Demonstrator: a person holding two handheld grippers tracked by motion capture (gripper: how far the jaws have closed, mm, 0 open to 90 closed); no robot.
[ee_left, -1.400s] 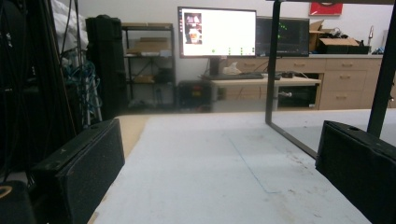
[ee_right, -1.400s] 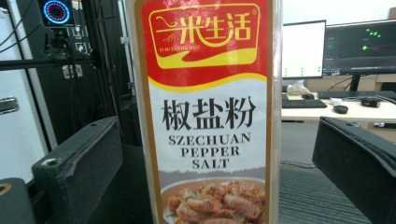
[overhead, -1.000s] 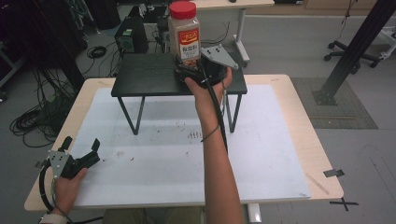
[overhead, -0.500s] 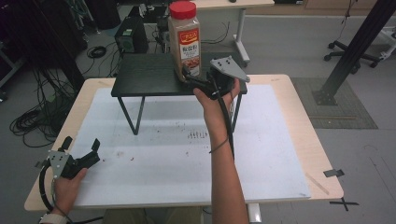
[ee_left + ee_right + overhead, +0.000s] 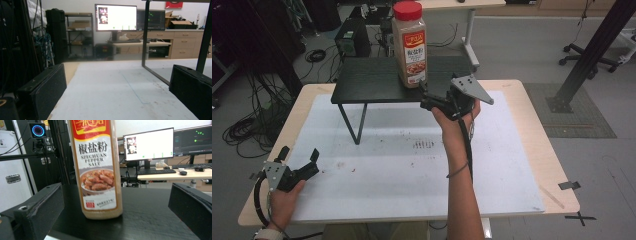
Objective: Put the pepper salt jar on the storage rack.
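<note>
From the high view, the right gripper (image 5: 428, 100) sits at the front edge of the black stand (image 5: 367, 82), jaws spread apart and clear of the pepper salt bottle (image 5: 410, 45), which stands upright on the stand's top just beyond them. The bottle is clear plastic with a red cap and tan powder inside. The grey three-cornered plate hides much of the gripper body. Down at the near left corner, the left gripper (image 5: 307, 162) rests low over the white mat (image 5: 412, 170), jaws open, holding nothing. The mat is scuffed and speckled; the wooden table (image 5: 532, 130) shows around its border.

Left gripper view now: the two black, grainy pads (image 5: 43, 87) stand wide apart with only bare mat (image 5: 110, 95) between them. One thin metal leg of the stand (image 5: 145, 37) rises ahead; its top is cut off by the frame.

Right gripper view: jaws wide, pads (image 5: 40, 206) either side of the frame, and the bottle (image 5: 96, 167) is centred between them but farther back, untouched, on the dark wood-grain surface (image 5: 147, 210). Its cap is cut off above; the label reads "Szechuan Pepper Salt".
</note>
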